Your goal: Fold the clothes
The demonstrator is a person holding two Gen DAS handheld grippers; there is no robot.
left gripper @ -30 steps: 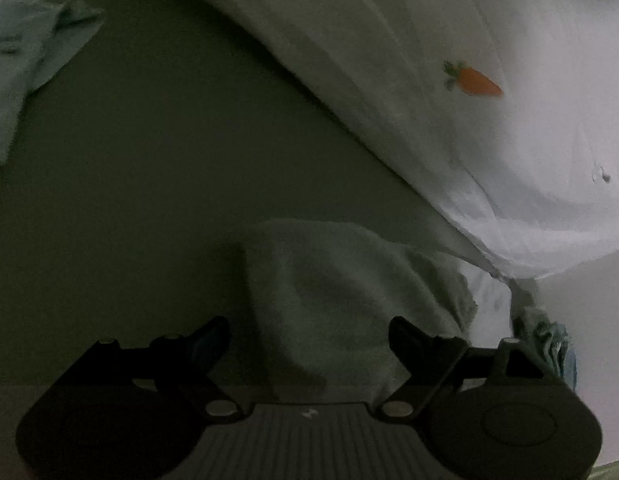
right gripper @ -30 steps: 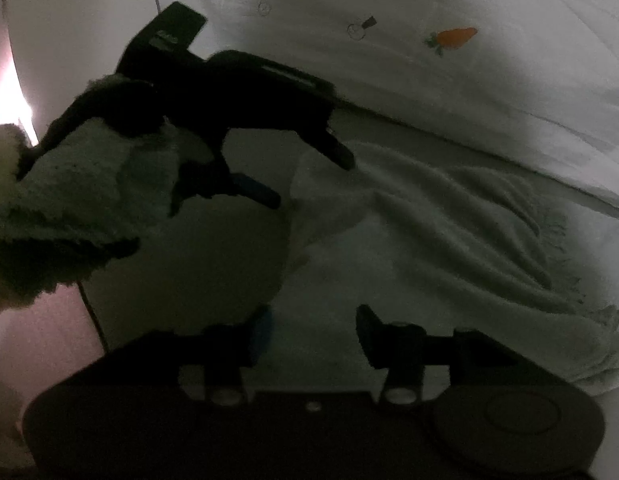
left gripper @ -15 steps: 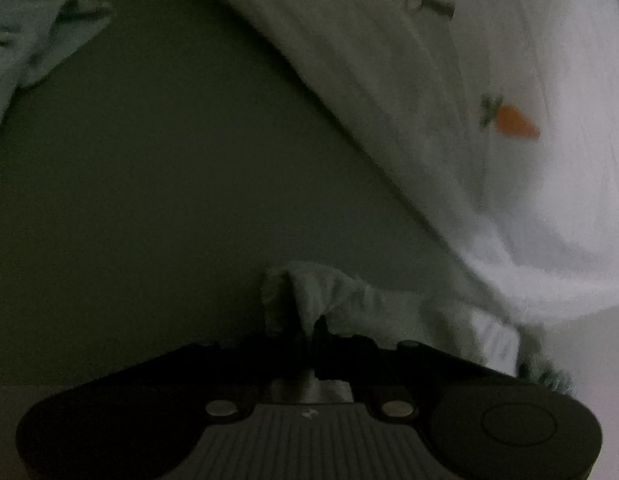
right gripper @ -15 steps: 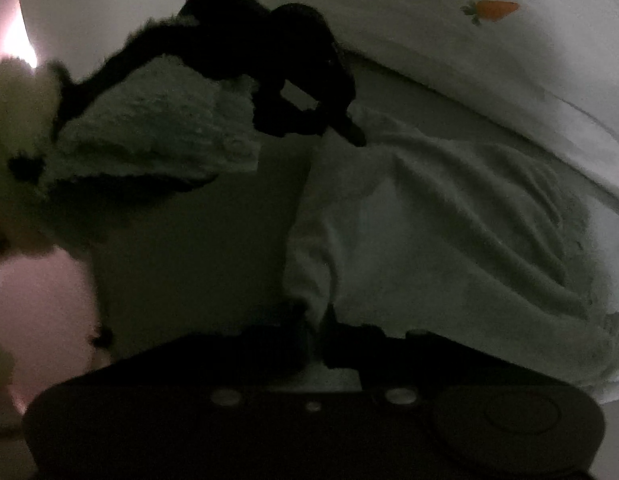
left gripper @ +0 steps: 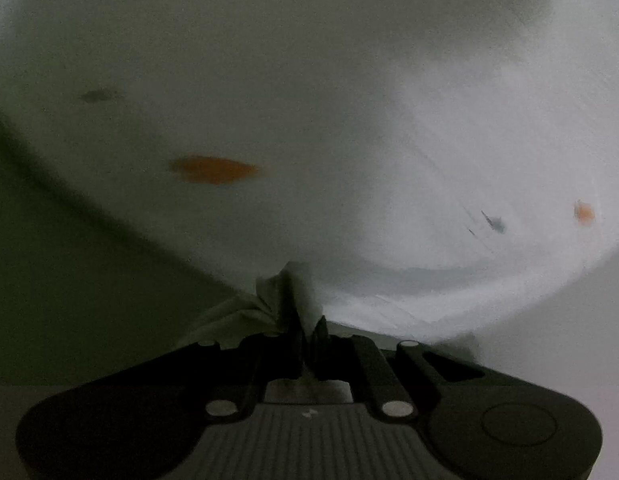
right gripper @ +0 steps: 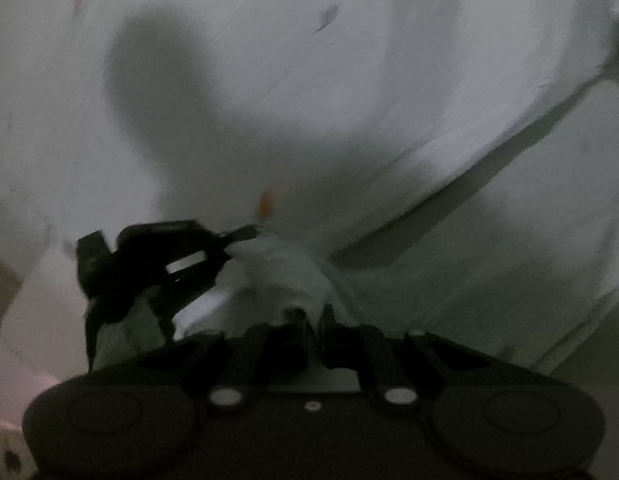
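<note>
Towel (right gripper: pixel 281 276) before printed sheet (right gripper: pixel 349 100)

A home bedroom is suggested by a white carrot-printed bedsheet (left gripper: pixel 349 120) spread across a dimly lit bed.

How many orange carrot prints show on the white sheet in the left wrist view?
2: a big blurred one left of centre on the white sheet, a small one near the right edge. Folds may hide more.

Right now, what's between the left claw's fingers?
A bunched fold of the pale towel, pinched in the shut left claw, as the left wrist view shows. Behind it is the carrot-print sheet.
</note>
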